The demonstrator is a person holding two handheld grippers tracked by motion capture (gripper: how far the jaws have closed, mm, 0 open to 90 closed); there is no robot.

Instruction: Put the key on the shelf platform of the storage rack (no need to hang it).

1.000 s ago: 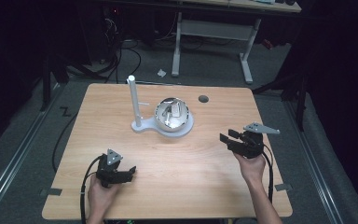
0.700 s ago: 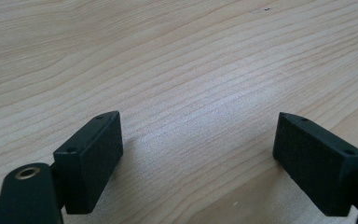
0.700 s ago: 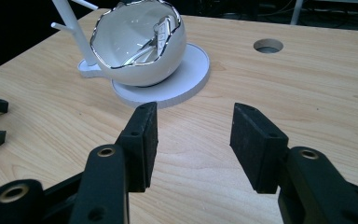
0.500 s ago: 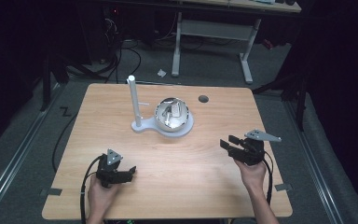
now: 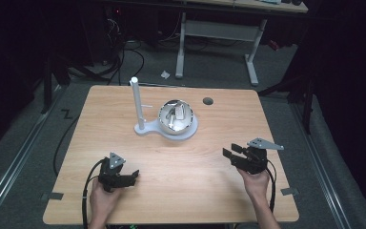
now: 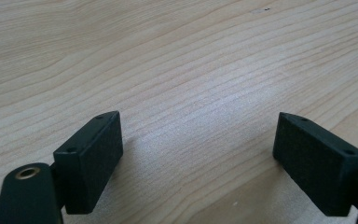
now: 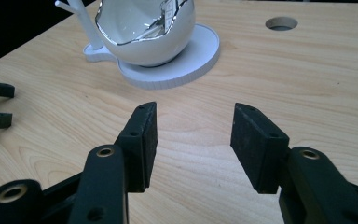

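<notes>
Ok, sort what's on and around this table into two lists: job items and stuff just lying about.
Job items:
- shiny egg-shaped bowl on its white base
- white post on the same base
- left gripper, open
- right gripper, open

Lying about:
- cable hole in the table
- paper scrap on the floor
- desk frame behind

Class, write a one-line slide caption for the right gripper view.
Open right gripper points at a white bowl on its white stand.
</notes>
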